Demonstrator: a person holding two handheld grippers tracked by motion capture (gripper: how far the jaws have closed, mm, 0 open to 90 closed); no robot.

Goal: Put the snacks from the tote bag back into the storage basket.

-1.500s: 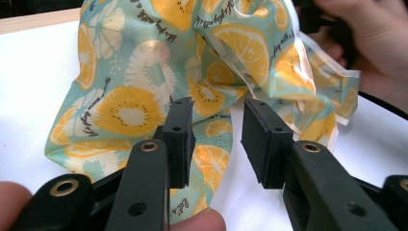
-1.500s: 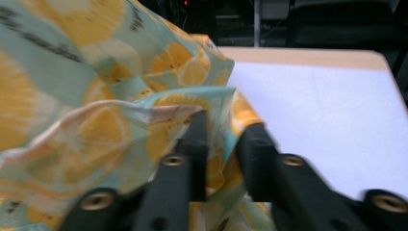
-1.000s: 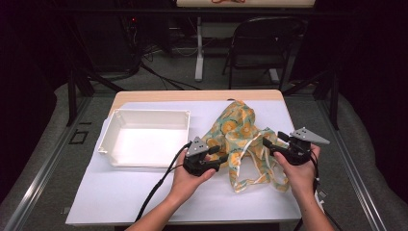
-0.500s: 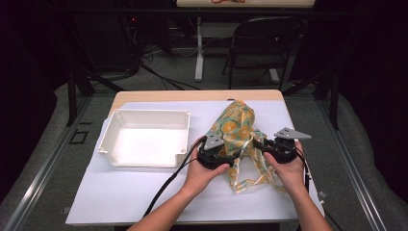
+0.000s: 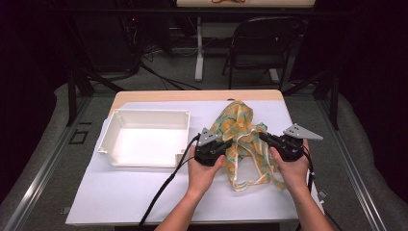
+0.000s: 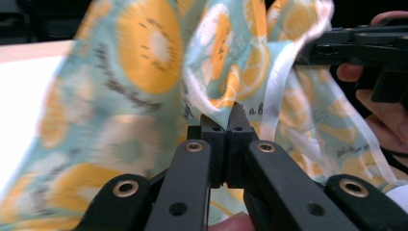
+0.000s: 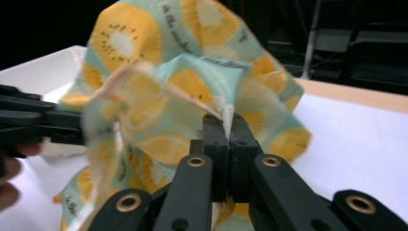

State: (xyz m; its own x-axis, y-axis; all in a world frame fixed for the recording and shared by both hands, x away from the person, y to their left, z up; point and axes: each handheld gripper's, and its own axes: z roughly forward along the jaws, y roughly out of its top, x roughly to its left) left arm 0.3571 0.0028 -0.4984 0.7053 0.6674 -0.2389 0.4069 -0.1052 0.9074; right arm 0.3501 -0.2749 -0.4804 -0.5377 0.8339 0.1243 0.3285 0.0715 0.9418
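A thin cloth (image 5: 239, 131) printed with orange citrus slices on pale teal lies bunched at the table's right half, partly lifted between both hands. My left gripper (image 5: 226, 145) is shut on the cloth's left edge; its jaws pinch the cloth (image 6: 144, 72) at the tips (image 6: 225, 118). My right gripper (image 5: 263, 137) is shut on the cloth's right edge, and a fold of the cloth (image 7: 192, 72) is caught between its closed tips (image 7: 226, 120). The other gripper (image 7: 33, 122) shows at the left of the right gripper view.
A white shallow tray (image 5: 113, 136) sits left of the cloth on a white sheet (image 5: 125, 192) that covers the wooden table (image 5: 192, 95). A black cable (image 5: 163, 190) trails from the left gripper toward the near edge. A folding chair (image 5: 260, 45) stands behind the table.
Both grippers have moved inward toward each other, and the left one has shifted right onto the cloth. The cloth now bunches up higher between them.
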